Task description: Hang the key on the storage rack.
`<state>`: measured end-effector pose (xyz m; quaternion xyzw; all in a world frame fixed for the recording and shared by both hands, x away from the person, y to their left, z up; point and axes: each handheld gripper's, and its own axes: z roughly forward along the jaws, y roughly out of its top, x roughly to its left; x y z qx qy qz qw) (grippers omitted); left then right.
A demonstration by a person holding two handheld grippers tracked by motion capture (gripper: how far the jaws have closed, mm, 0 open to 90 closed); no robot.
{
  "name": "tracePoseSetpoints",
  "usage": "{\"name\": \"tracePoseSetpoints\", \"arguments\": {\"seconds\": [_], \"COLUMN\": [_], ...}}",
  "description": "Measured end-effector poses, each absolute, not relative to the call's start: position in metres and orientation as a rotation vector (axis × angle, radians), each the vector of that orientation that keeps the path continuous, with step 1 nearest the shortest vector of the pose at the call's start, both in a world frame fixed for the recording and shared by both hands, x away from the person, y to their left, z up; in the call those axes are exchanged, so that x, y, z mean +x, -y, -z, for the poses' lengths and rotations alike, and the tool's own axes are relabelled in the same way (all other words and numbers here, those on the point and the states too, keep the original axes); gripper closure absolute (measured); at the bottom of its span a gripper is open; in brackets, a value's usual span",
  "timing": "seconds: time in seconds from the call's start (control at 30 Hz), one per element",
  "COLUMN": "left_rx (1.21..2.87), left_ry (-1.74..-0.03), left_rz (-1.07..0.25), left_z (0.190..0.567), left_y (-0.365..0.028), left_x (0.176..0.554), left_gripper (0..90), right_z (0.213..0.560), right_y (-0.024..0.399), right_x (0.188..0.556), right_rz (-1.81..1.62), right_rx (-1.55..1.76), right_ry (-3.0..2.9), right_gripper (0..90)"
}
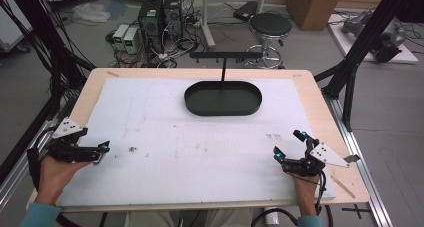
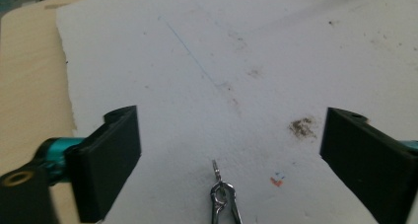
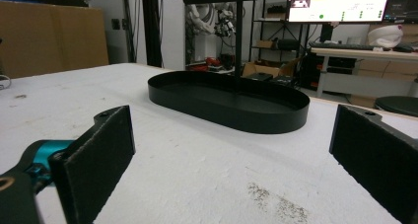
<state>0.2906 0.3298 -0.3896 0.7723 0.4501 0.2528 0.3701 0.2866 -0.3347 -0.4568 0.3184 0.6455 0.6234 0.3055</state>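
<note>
Left gripper (image 1: 102,151): low over the white foam mat (image 1: 165,137) near its left edge, held in the person's left hand (image 1: 52,172), jaws spread wide and holding nothing.
Metal clasp (image 2: 223,197): lying flat on the mat midway between the left jaws, toward their base, touching neither pad.
Brown smudge (image 2: 302,127): on the mat just inside the right-hand jaw in the left gripper view.
Right gripper (image 1: 287,149): near the mat's right edge, jaws parted and empty, with bare mat between them.
Black oval tray (image 3: 231,103): ahead of the right jaws, well apart from both, resting on the mat.
Thin post (image 3: 238,41): rising upright from the tray to a dark crossbar (image 1: 226,54).
</note>
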Motion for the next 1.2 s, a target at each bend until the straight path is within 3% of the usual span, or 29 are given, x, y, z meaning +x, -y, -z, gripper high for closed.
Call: {"name": "tracePoseSetpoints", "arguments": {"seconds": [0.5,0.9,1.2], "left_rx": [2.107,2.18,2.209], "left_ry": [-1.229,-1.262,-1.321], "left_rz": [-0.574,-0.516,-0.445], "left_z": [0.398,0.404,0.407], "left_y": [-0.336,-0.335,-0.335], "left_x": [0.303,0.31,0.315], "left_gripper": [17.3,32.1,49.9], "right_z": [0.457,0.457,0.457], "right_y": [0.335,0.335,0.335], "right_x": [0.287,0.287,0.287], "right_rz": [-1.649,-1.65,-1.649], "right_rx": [0.843,0.843,0.843], "right_ry": [-1.71,-1.709,-1.71], "right_gripper": [2.6,2.6,2.6]}}
